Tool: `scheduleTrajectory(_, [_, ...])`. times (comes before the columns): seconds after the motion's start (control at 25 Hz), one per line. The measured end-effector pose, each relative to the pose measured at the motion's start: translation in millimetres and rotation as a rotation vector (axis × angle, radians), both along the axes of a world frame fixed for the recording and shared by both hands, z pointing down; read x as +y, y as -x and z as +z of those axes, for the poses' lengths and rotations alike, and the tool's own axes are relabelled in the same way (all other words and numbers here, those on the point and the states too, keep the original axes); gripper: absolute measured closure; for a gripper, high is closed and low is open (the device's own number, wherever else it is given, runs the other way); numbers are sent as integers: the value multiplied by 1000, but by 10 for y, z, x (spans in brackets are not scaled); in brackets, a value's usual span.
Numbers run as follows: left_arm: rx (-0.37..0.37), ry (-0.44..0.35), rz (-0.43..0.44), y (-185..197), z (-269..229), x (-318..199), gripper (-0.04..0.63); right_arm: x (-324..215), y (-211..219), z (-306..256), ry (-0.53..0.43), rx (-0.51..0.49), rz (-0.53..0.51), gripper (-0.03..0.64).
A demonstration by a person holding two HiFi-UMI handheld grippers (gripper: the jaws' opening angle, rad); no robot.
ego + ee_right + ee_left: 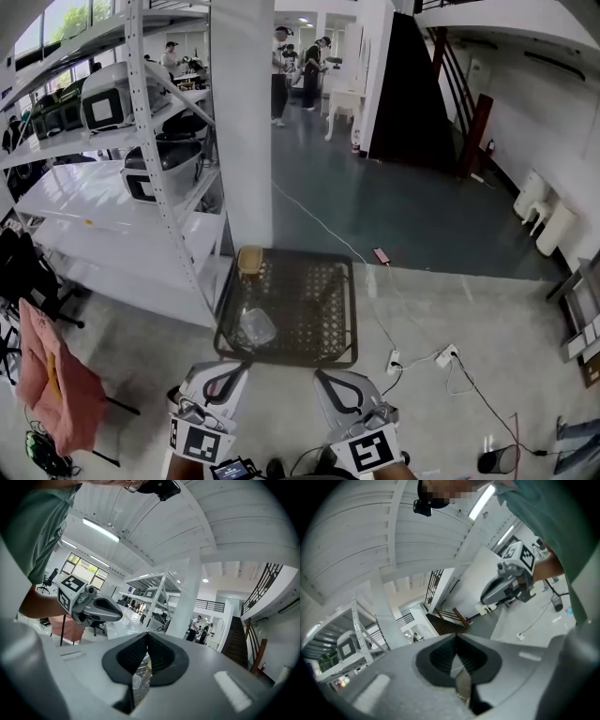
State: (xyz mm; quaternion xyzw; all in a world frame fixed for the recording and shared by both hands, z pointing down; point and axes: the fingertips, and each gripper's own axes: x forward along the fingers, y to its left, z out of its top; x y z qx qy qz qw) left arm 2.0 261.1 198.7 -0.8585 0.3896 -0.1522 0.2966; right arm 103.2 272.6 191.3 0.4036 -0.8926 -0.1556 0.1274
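— Where are the two grippers sitting?
— Both are hovering low at the near edge of the head view. The left gripper (pixel 234 373) and the right gripper (pixel 330 382) are side by side with a gap between them. Their tips are pointing at the near rim of the black mesh table (pixel 286 360).

— Are they carrying anything?
— No. In each gripper view the jaws are pressing tip to tip, and nothing is sitting between them.

— What is lying on the mesh?
— A clear plastic piece (pixel 257 325) is resting on the near left part, just ahead of the left gripper and inside the left rim. A tan block (pixel 250 260) is sitting at the far left corner, right against the rim. The two are lying well apart.

— And what is crowding the edges?
— The white pillar (pixel 242 122) is standing just beside the table's far left corner, and the shelf rack (pixel 155 159) is running along the left side. Cables and a power strip (pixel 395 361) are trailing near the right rim. Past them, a wide stretch of grey floor is spreading to the right and beyond. A pink cloth (pixel 52 375) is hanging far to the left, well apart from the left gripper.
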Motion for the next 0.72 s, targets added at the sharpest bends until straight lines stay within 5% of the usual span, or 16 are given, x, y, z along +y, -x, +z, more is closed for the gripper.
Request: scheduleTrajectory(0.72, [-53,20,-203,-958,-10,-361,592,-573,-900,71,11,-68,-240,611])
